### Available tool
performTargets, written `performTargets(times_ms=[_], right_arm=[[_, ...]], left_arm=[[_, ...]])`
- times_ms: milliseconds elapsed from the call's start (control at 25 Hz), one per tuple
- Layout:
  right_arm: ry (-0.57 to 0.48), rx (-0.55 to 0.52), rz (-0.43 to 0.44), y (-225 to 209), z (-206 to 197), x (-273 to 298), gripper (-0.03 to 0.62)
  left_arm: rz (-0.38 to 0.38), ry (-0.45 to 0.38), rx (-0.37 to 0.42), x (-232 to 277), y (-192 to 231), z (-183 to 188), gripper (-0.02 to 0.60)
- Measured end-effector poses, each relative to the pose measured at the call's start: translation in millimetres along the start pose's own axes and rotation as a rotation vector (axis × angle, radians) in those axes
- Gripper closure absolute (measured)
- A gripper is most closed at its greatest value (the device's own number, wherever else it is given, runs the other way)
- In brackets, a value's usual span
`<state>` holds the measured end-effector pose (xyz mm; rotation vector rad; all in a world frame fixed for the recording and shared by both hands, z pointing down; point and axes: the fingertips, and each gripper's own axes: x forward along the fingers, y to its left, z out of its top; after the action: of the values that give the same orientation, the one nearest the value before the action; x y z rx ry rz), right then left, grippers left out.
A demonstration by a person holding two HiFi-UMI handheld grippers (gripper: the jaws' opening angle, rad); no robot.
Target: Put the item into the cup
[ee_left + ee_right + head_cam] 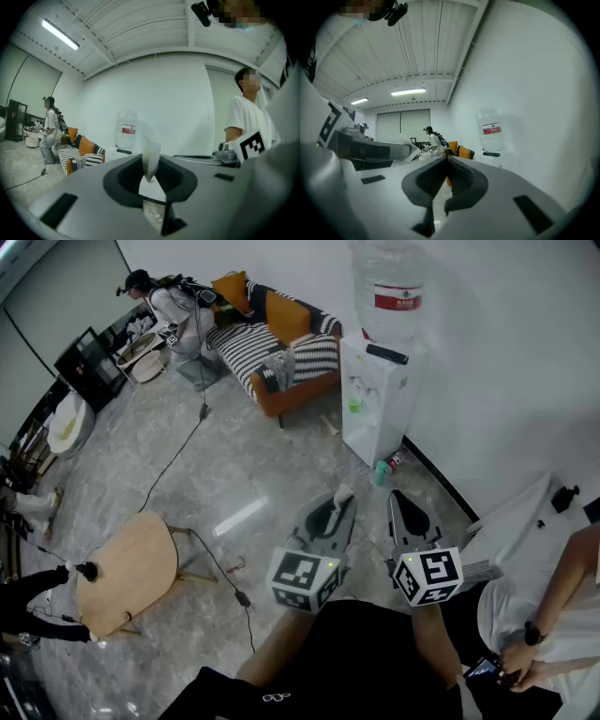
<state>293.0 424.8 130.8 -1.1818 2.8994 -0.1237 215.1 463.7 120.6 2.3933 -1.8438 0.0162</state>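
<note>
A small white packet [344,493] sticks up from the tip of my left gripper [342,502], which is shut on it and held in the air above the floor. In the left gripper view the packet [151,158] stands upright, pinched between the jaws of the left gripper [150,180]. Beside it on the right, my right gripper [397,496] is shut with nothing in it; the right gripper view shows the right gripper [447,161] with its jaws pressed together. I see no cup in any view.
A white water dispenser [375,395] with a bottle on top stands ahead by the wall, a green bottle [380,472] at its foot. A striped sofa [277,348] is farther back. A wooden stool [127,570] and a floor cable [225,573] lie to the left. A person in white [548,615] stands at my right.
</note>
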Motion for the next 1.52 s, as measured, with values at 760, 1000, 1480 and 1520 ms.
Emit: performTargets(times_ms=[760, 1000, 1480, 1520], right_arm=[[-0.01, -0.004, 0.024, -6, -2, 9, 0.585], [0.011, 0.007, 0.015, -6, -13, 6, 0.584], [-0.023, -0.007, -0.029, -28, 0, 30, 0.584], [-0.028, -0.008, -0.037, -31, 2, 33, 0.583]], left_arm=[[0.086, -0.013, 0.059, -5, 7, 4, 0.512], [0.064, -0.007, 0.093, -6, 0, 1, 0.512], [0.044, -0.025, 0.184, 23, 20, 14, 0.512], [0.041, -0.027, 0.189, 27, 22, 16, 0.512]])
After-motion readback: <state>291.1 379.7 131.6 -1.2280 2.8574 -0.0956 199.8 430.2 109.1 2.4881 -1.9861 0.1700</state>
